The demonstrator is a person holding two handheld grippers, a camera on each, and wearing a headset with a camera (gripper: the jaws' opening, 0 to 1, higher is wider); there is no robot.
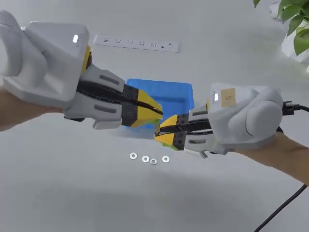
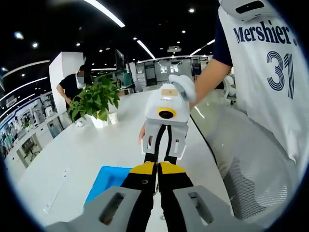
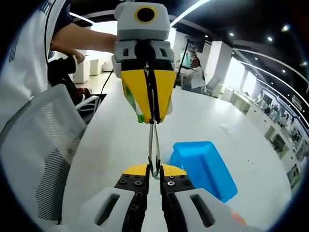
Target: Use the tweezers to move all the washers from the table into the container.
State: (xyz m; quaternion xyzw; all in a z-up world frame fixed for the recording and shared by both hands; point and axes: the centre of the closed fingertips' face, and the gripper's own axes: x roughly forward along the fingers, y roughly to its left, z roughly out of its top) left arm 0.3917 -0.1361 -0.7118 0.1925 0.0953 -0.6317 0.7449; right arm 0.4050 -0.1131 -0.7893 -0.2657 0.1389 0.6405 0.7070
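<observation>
Four washers [image 1: 146, 159] — tweezers [image 3: 153, 140] between left tool [image 3: 153, 121] and right tool [image 3: 153, 175]

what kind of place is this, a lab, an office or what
Most likely a large open-plan office or showroom rather than a workshop. There is a long white table with a power strip on it, a mesh office chair, a potted plant, and strip lights on a dark ceiling.

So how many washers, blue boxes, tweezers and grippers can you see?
washers: 4
blue container: 1
tweezers: 1
grippers: 2, the left gripper and the right gripper
Total: 8
</observation>
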